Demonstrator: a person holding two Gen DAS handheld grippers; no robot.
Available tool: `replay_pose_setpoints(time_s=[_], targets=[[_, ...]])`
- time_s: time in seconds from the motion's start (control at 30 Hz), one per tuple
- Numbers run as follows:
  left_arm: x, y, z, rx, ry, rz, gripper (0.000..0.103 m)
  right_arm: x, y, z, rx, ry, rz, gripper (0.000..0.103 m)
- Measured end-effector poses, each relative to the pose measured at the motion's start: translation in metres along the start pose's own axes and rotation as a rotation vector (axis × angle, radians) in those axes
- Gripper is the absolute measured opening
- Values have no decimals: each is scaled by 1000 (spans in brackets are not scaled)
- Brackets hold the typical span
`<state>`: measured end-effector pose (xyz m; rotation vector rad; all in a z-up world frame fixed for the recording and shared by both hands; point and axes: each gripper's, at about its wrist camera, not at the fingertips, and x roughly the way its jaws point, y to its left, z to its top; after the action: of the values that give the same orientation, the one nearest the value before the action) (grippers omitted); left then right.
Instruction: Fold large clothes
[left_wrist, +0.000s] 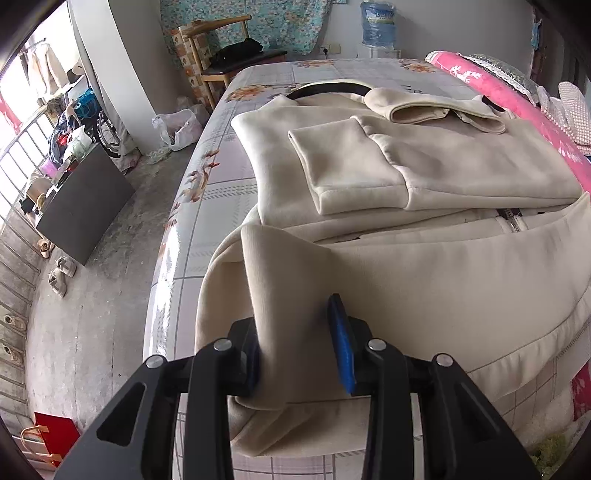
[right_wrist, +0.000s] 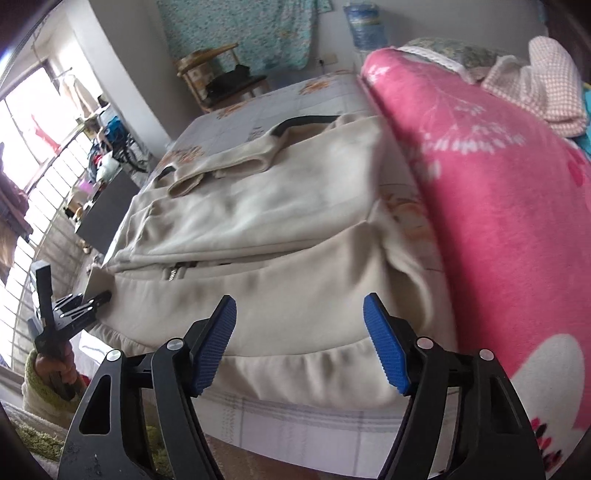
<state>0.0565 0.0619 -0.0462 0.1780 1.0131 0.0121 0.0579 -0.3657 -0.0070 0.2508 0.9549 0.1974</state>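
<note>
left tongs (left_wrist: 295, 343) clamp jacket (left_wrist: 424, 266) fold | right tongs (right_wrist: 300, 343) agape, empty | left pad hidden

My left gripper (left_wrist: 295, 343) pinches a raised fold of the cream jacket (left_wrist: 424, 266) at its near-left corner, cloth bunched between the blue pads (left_wrist: 343, 350). The rest lies folded on the bed (left_wrist: 218, 192), sleeves laid across, zipper (left_wrist: 511, 219) showing, a pink blanket (left_wrist: 517, 99) along the right
</note>
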Motion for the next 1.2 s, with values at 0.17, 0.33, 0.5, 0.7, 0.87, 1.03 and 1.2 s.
replay_pose_setpoints(time_s=[0.17, 0.33, 0.5, 0.7, 0.87, 1.03, 1.2], targets=[[-1, -4, 0, -2, 3, 20, 32, 11, -27, 15, 41, 11, 15, 53], [-2, -7, 0, -6, 4, 27, 32, 35, -41, 15, 66, 71, -18, 42], [-1, -7, 0, -3, 4, 29, 32, 28, -45, 10, 73, 107, 18, 40], [-1, -7, 0, -4, 4, 26, 32, 26, -45, 7, 41, 184, 58, 37], [-1, -7, 0, -6, 4, 26, 32, 39, -57, 23, 100, 168, 105, 32], [-1, -6, 1, -13, 9, 24, 32, 48, -61, 29, 129, 188, 153, 32], [0, -6, 2, -13, 15, 27, 32, 37, -61, 21, 104, 227, 153, 32]])
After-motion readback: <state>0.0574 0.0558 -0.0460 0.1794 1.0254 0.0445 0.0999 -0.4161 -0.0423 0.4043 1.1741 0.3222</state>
